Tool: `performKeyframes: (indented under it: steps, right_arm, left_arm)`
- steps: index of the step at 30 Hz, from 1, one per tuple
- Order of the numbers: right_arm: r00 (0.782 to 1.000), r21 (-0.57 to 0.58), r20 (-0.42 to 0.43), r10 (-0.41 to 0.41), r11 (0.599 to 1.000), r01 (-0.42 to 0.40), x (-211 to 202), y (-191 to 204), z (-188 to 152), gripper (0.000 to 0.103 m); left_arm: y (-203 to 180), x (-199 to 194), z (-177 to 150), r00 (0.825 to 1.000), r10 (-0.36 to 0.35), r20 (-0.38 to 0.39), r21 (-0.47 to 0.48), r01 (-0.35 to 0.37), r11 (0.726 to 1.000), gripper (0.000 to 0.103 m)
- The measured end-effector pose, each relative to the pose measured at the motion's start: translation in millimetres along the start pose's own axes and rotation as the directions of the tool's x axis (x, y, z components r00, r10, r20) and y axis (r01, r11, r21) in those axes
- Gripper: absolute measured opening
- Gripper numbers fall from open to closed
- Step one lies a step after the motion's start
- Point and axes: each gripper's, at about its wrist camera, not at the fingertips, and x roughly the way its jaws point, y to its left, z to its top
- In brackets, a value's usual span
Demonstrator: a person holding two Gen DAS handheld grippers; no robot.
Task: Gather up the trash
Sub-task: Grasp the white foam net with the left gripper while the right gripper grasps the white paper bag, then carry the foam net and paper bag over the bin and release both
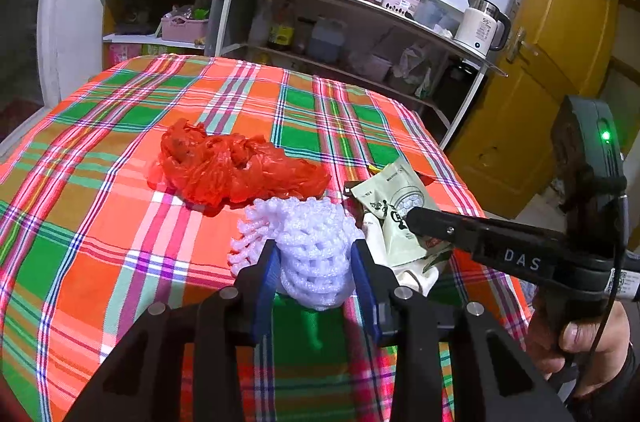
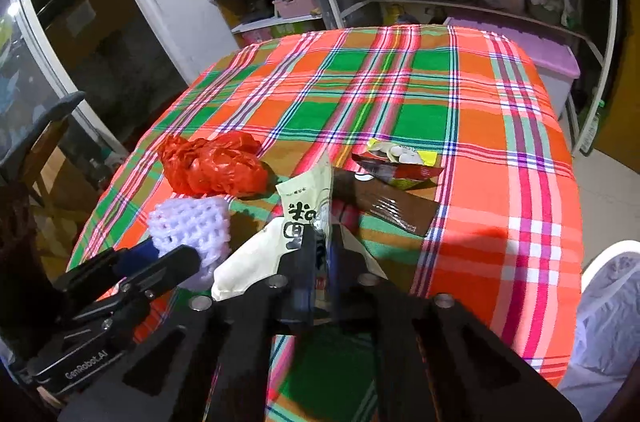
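On the plaid tablecloth [image 1: 100, 222] lies a white foam fruit net [image 1: 312, 242]. My left gripper [image 1: 314, 252] has its blue pads pressed on both sides of the net, also seen from the right wrist view [image 2: 192, 222]. A pale green snack packet [image 2: 308, 194] with black print stands pinched in my right gripper [image 2: 325, 240], which is shut on it. From the left wrist view, the right gripper [image 1: 412, 218] reaches in from the right onto that packet [image 1: 396, 190]. A crumpled red plastic bag [image 1: 236, 170] lies just behind the net.
A brown wrapper [image 2: 384, 206] and a red and yellow wrapper [image 2: 400, 162] lie beyond the packet. White paper [image 2: 248, 262] sits under it. A white-lined bin [image 2: 612, 310] stands off the table's right edge. Kitchen shelves [image 1: 360, 22] and a kettle [image 1: 480, 26] stand behind.
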Motion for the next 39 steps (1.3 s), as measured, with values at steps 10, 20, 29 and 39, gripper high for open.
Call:
performKeyframes:
  steps: [10,20,29,39]
  right_arm:
    - [0.998,-0.016,0.07,-0.007,1.0,0.008,-30,6,-4,0.001]
    - [0.99,0.012,0.138,-0.008,1.0,0.006,-74,0,-21,0.001]
    - [0.98,0.071,0.194,-0.052,0.997,0.039,-124,-21,-48,0.001]
    - [0.963,0.13,0.241,-0.123,0.987,0.094,-171,-47,-76,0.001]
  left_arm:
    - [-2,-14,1,1.0,0.013,0.022,0.017,-0.013,1.0,0.03]
    - [-18,-44,0,0.998,0.002,0.061,0.047,-0.004,0.999,0.027]
    - [-54,-62,-6,0.997,-0.042,0.066,0.102,0.035,0.994,0.027]
    - [-110,-65,-18,0.993,-0.115,0.04,0.178,0.106,0.978,0.027]
